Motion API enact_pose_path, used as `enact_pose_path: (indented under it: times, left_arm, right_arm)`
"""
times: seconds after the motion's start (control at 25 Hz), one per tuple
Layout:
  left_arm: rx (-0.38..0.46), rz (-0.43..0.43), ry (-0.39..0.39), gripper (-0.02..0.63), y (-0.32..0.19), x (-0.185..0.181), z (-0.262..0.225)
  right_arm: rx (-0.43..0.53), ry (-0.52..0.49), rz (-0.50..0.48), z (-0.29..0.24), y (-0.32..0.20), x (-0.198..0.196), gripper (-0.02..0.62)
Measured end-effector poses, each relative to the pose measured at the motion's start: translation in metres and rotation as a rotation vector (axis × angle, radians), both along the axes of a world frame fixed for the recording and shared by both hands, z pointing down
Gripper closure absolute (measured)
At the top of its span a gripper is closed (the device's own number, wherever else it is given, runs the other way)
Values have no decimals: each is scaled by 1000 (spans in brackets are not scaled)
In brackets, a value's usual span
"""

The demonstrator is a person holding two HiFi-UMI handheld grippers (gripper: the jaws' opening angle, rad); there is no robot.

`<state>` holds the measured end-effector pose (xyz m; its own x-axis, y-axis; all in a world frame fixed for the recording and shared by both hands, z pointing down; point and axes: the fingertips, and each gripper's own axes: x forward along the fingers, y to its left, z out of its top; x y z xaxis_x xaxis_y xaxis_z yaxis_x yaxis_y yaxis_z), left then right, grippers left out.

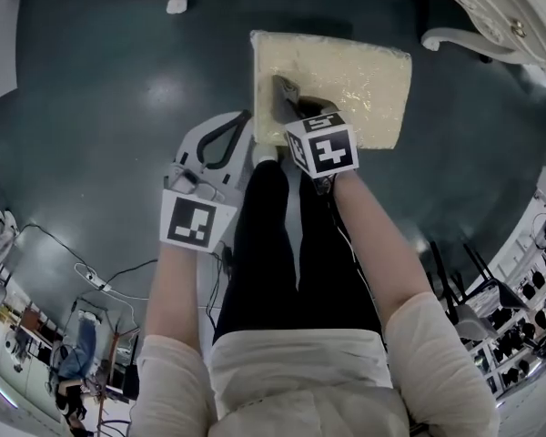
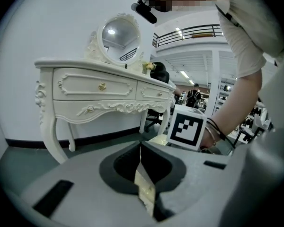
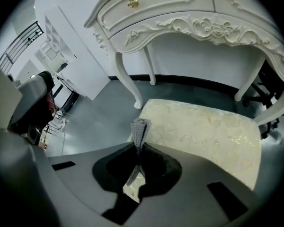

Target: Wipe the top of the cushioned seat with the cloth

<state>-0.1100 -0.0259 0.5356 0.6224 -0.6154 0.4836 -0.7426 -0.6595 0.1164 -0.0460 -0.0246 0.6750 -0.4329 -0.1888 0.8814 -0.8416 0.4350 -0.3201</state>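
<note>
- Looking down, I see the cream cushioned seat (image 1: pixel 346 85) on the dark floor (image 1: pixel 100 89), its long axis running left to right.
- My left gripper (image 2: pixel 141 149) hangs just off the seat's left end, jaws pressed together on nothing.
- My right gripper (image 3: pixel 138 150) has its jaws pinched on the grey cloth (image 3: pixel 139 129), a narrow fold pointing away from me over the seat's left part.
</note>
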Motion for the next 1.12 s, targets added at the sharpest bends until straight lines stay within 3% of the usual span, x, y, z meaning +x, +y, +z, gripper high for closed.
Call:
enact_pose_path:
  times: [0.2, 0.48, 0.8, 1.12]
  left_arm:
    - [-25, -12, -8, 603, 3, -25, 18]
    - [-39, -39, 6, 603, 4, -26, 28]
    - [-19, -34, -2, 603, 3, 2, 22]
    - [-8, 4, -9, 603, 3, 56, 23]
  right_arm:
    - [-23, 19, -24, 19, -3, -27, 566]
    - [-28, 54, -37, 32, -6, -18, 566]
    - [-18, 69, -41, 30, -5, 25, 566]
    - [-11, 91, -13, 33, -10, 89, 566]
